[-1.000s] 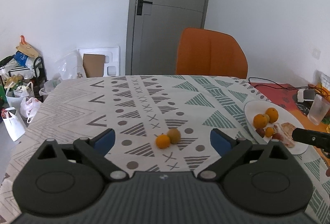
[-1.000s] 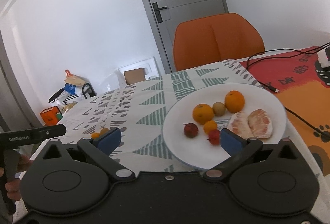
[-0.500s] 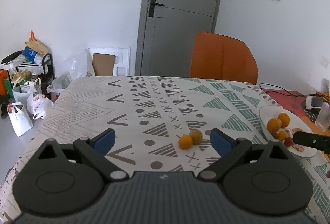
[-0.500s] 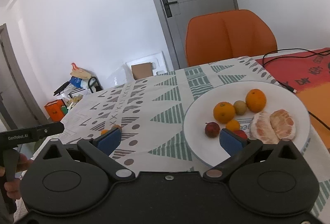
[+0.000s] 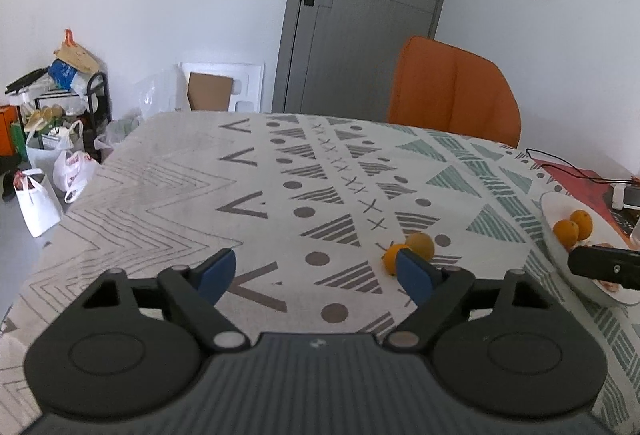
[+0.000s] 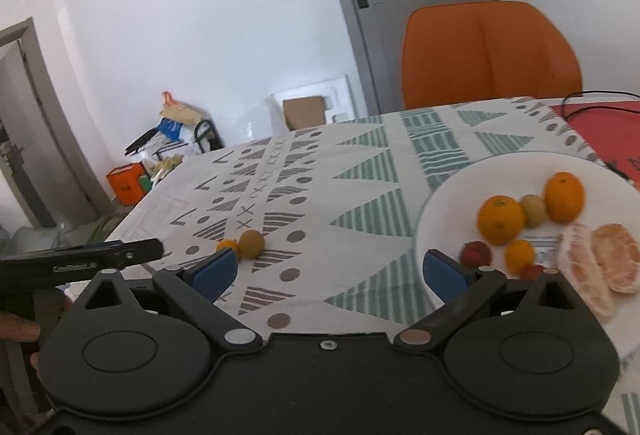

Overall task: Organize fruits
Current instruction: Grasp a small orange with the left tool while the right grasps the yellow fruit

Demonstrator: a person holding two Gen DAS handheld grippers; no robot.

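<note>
Presently: left tongs [image 5: 316,273] empty, closing; right tongs [image 6: 328,273] empty, closing. Small orange [image 5: 391,259] and yellowish fruit [image 5: 421,245], touching, lie on bench [image 5: 180,195] by the left tongs' right pad, outside the gap. Plate [image 6: 448,207] ahead-right of right tongs. Advice: recentre, reopen, take one fruit singly.

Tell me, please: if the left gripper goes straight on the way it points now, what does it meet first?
Probably only the patterned tablecloth. Nothing lies between the closing jaws of the left gripper. The small orange citrus fruit and the yellow-brown round fruit sit off-line, by the right finger; depth is unclear.
</note>
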